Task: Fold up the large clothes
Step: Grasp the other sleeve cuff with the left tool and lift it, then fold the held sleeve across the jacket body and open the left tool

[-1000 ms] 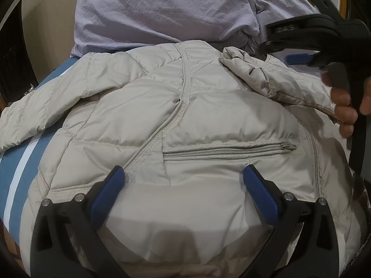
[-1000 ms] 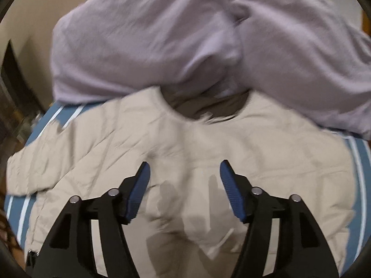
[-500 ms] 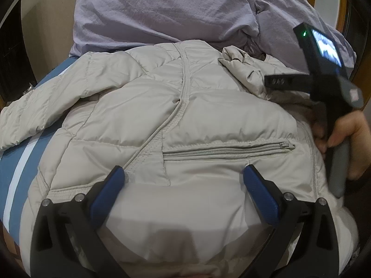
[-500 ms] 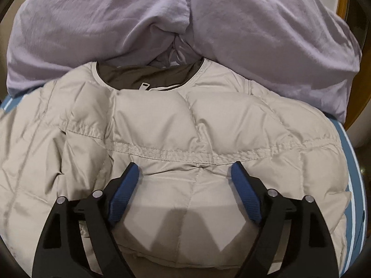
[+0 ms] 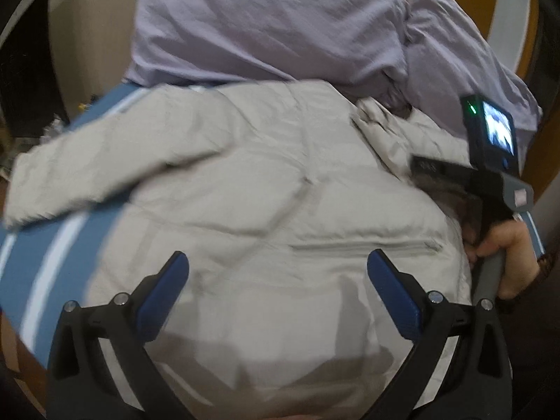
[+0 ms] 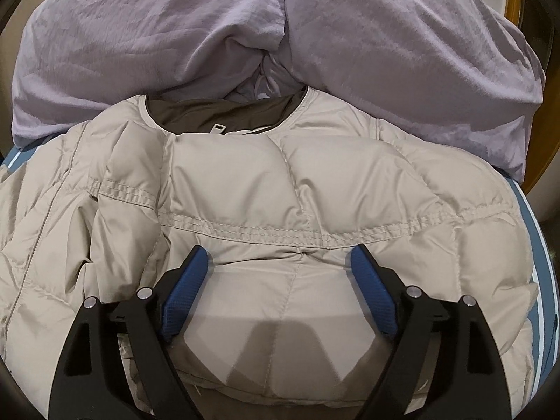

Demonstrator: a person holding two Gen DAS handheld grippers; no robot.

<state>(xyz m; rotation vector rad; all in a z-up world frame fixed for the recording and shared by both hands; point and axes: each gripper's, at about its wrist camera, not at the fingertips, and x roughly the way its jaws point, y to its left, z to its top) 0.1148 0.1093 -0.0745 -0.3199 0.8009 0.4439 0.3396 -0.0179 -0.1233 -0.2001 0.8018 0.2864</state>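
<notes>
Right wrist view showed the right claw [image 6: 280, 288] wide, its jaws just opened, empty over the beige puffer jacket [image 6: 290, 189] on the striped bed [image 6: 525, 196] — next came pinching a shoulder seam to fold.

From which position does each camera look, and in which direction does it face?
Left wrist: sits behind the open left gripper, looking down across the beige quilted puffer jacket; the person's right hand shows.
Right wrist: sits behind the open right gripper, looking down toward the jacket's collar.
Shared: jacket, crumpled lilac bedding, blue striped sheet.
</notes>
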